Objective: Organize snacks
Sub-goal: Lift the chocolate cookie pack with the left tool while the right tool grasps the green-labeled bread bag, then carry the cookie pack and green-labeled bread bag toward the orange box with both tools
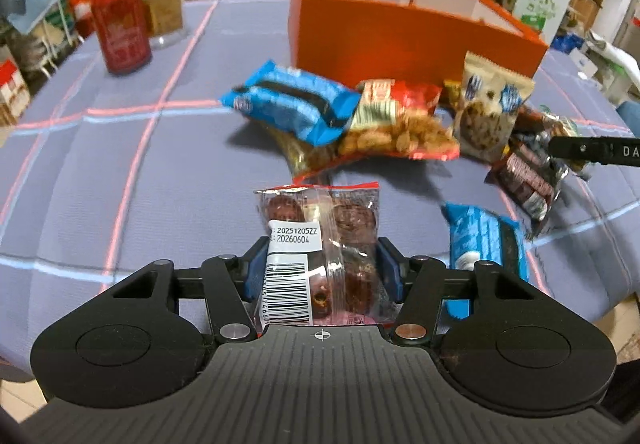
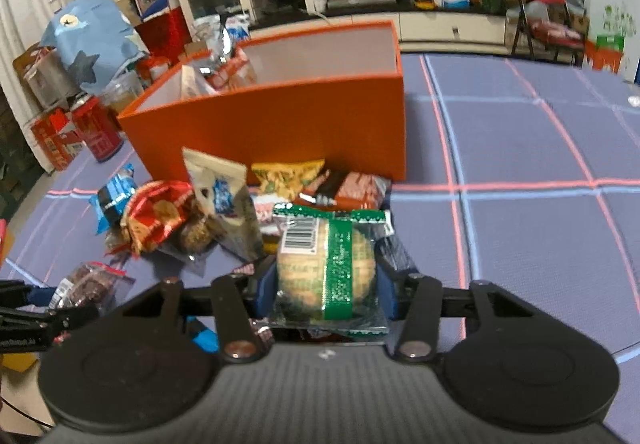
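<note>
1. Left wrist view: the left gripper (image 1: 320, 264) is clamped on a clear packet of dark round snacks (image 1: 320, 240), its blue pads (image 1: 256, 268) pressing both sides; a white barcode label (with two printed dates) faces the camera.
2. At about 3 o'clock from that packet, just beside the right-hand finger, a blue wrapper (image 1: 480, 240) lies flat on the purple checked tablecloth (image 1: 120, 171).
3. Toward 12 o'clock sits a loose pile: a blue biscuit pack (image 1: 292, 107) leaning on a red bag of peanuts (image 1: 396, 123), and at 1 o'clock a beige cookie bag (image 1: 488, 103) standing tilted.
4. At 2 o'clock a dark chocolate wrapper (image 1: 528, 175) lies close to the black tip of the other gripper, which enters from the right edge.
5. Behind the pile, at 12 to 1 o'clock, stands the orange box (image 1: 400, 39), open-topped, with a silvery packet showing above its rim.
6. At 10 o'clock, well apart, a red can (image 1: 120, 27) stands upright beside a clear jar (image 1: 164, 7).
7. Right wrist view: the right gripper (image 2: 326, 284) grips a round biscuit pack with a green band (image 2: 328, 268), barcode up.
8. The pile lies from 10 to 12 o'clock; the orange box (image 2: 280, 127) is behind it at 12 o'clock, snacks inside its left end.
</note>
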Tool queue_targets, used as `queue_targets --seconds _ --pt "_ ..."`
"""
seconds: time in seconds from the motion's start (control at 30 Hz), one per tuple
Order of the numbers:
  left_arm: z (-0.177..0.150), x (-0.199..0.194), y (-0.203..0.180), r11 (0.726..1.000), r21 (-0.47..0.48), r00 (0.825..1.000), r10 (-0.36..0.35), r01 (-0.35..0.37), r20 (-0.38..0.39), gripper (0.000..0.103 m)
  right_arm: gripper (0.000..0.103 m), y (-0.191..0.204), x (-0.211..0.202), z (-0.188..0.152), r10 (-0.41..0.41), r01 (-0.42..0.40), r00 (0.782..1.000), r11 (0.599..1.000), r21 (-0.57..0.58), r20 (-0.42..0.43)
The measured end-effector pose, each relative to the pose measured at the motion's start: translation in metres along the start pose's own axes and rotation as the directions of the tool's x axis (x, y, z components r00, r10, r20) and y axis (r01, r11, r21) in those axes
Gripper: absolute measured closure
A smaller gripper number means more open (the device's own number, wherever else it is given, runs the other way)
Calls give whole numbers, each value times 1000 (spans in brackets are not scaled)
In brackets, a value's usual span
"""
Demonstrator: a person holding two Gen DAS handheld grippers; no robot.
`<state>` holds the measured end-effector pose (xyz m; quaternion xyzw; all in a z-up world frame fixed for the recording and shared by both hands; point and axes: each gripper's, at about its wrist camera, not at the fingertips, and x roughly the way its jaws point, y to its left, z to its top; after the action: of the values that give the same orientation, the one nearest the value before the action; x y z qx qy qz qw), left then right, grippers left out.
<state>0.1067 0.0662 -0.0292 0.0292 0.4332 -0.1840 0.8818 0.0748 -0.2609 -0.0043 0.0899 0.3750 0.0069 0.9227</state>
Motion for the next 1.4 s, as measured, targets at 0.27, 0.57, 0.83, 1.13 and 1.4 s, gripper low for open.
queue_targets --seconds 0.27,0.57,0.83,1.13,1.4 --pt "22 -37 -21 998 -28 977 64 -60 203 86 52 18 -26 5 -5 14 994 996 -84 105" --pt "33 -14 -47 990 -6 975 138 -139 173 86 52 39 -28 2 -9 29 992 987 -155 126" --pt "31 -12 -49 983 -6 966 183 -185 181 86 52 40 -29 0 -16 34 993 988 -151 120" --pt "30 -11 -47 982 0 967 188 -191 171 86 52 41 -29 0 -18 36 993 987 -155 121" --pt "31 -17 -36 979 -28 961 204 -202 185 86 52 33 -35 2 -33 55 988 989 -140 149"
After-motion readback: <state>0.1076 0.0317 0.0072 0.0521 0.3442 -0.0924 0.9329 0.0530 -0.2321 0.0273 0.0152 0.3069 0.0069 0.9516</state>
